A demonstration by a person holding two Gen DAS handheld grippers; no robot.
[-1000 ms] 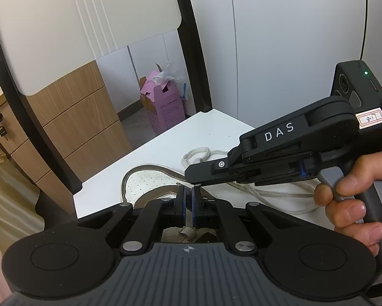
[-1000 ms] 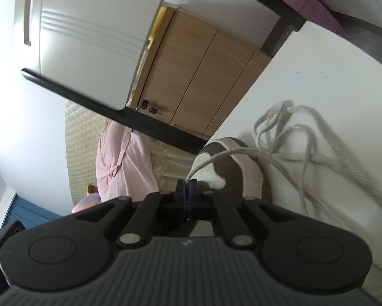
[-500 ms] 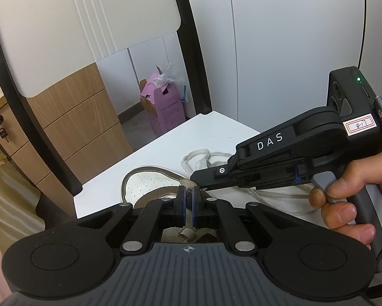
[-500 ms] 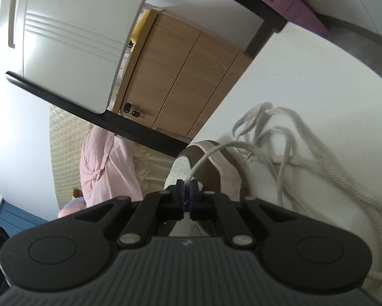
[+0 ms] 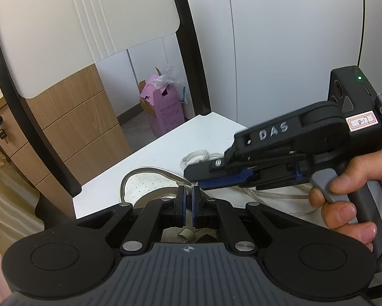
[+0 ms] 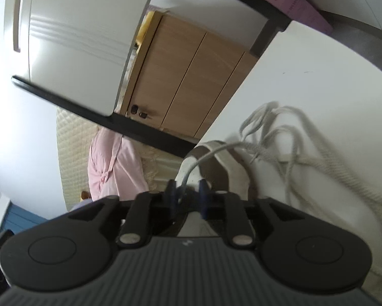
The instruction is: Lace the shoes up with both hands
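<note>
A pink cardboard box point(image 5: 162, 109) with crumpled plastic in its open top stands on the grey floor beyond the white table's point(image 5: 165, 150) far corner, beside a wooden drawer cabinet point(image 5: 71, 125).

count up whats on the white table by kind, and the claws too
shoe: 1
shoelace, a loose cream cord: 1, as far as the tangle shows
claws: 2, left claw and right claw
total: 4
</note>
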